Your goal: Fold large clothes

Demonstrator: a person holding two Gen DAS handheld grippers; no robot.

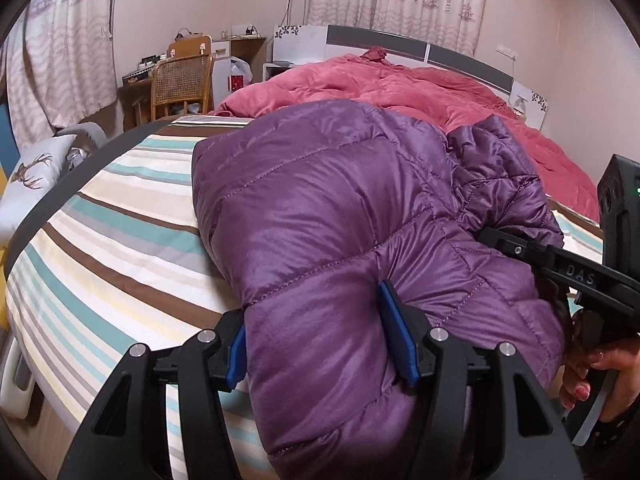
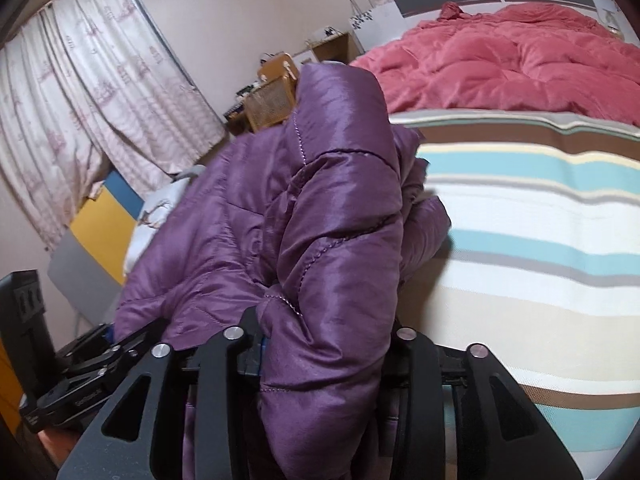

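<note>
Two tools hold the purple puffer jacket (image 1: 340,208) above the striped bed (image 1: 120,240): left tool (image 1: 320,344) and right tool (image 2: 328,344) each half-open, clamping thick folds. It looks light, puffy, slippery; grip quilted seams.

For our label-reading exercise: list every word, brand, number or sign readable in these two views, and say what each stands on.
"DAS": raised letters on the black arm of the right gripper, seen in the left wrist view.
Small print on the left gripper body, right wrist view: too blurred to read.
Nothing else legible.
</note>
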